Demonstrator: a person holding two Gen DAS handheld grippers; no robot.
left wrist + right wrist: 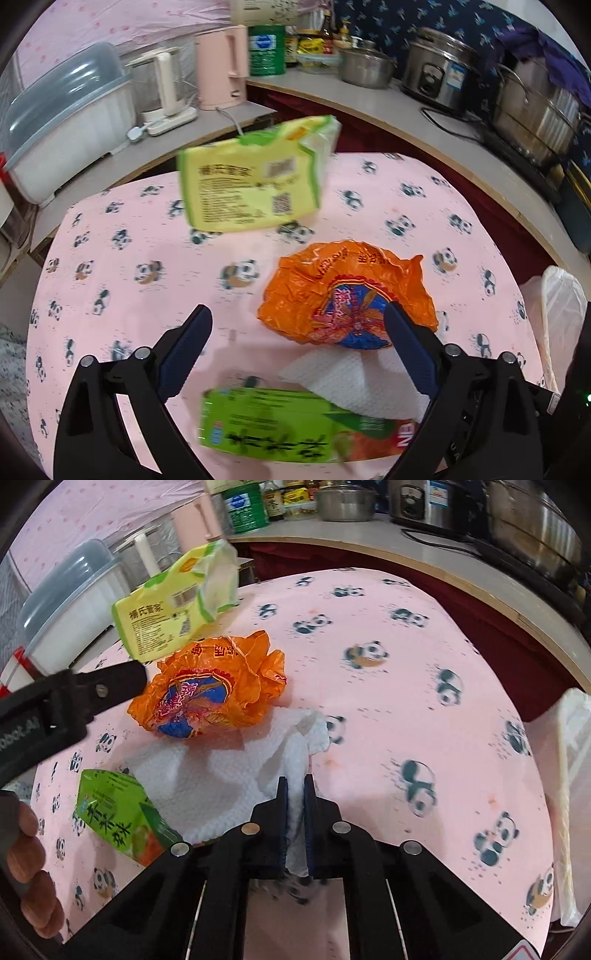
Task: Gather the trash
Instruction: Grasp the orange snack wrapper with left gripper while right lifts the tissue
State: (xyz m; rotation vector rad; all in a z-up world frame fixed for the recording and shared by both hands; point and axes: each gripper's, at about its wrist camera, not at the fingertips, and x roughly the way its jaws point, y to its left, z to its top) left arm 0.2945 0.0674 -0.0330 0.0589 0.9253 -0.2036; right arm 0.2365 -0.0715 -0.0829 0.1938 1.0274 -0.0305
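Observation:
On the pink panda tablecloth [122, 266] lie a crumpled orange wrapper [332, 291], a white paper towel [354, 380], a green snack packet [295, 424] and a yellow-green tissue pack [251, 177]. My left gripper [299, 314] is open, its right finger against the orange wrapper's near edge, the towel and green packet between the jaws. My right gripper [295, 782] is shut on the paper towel [229, 775], pinching its near edge. The orange wrapper [210, 686] rests on the towel's far part. The green packet [118, 812] lies left of it.
A white-lined bin [569, 775] stands at the table's right edge, also in the left wrist view [561, 306]. Behind the table a counter [369, 99] carries a pink kettle [221, 66], pots, a rice cooker [439, 70] and a covered dish rack [66, 110].

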